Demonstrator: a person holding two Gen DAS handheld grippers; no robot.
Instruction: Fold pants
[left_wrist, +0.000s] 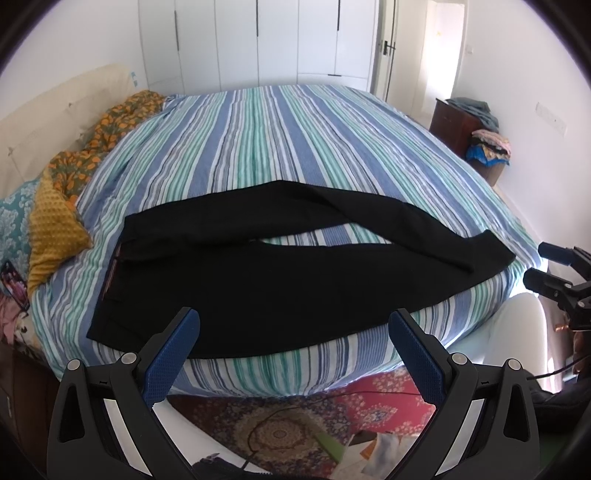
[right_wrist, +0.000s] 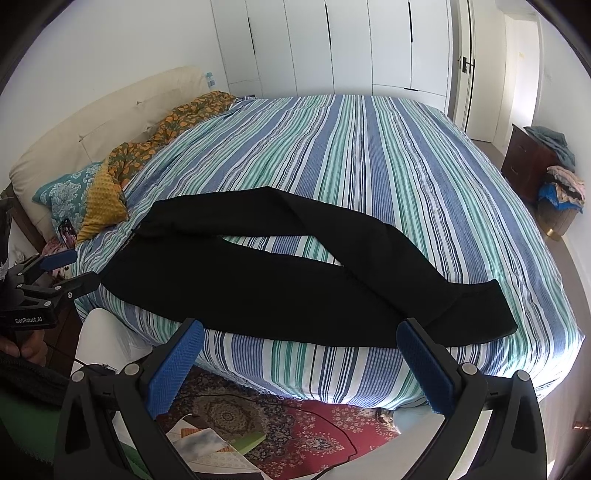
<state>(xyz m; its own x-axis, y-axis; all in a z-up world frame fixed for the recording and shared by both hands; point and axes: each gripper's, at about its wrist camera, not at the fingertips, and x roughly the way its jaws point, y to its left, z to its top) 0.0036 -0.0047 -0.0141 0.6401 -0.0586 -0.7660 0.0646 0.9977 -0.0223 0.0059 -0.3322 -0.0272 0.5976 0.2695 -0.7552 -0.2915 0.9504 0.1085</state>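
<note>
Pants (left_wrist: 258, 280) unfolded on bed (left_wrist: 280, 140), grippers apart

A big bed (left_wrist: 295, 147) has a stripy sheet. Pillows (left_wrist: 55, 221) sit at its left end. A red rug (right_wrist: 295, 421) lies below it. White cupboards (left_wrist: 258, 37) stand behind it.

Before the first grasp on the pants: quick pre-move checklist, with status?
1. Left gripper open, empty: ok.
2. Right gripper open, empty: ok.
3. Pants spread on the bed, nothing on top: ok.
4. Legs parted, hems overlapping at the right end, not aligned: not ok.
5. Waistband exposed on the left for a grasp: ok.
6. Bed beyond the pants bare for folding: ok.
</note>
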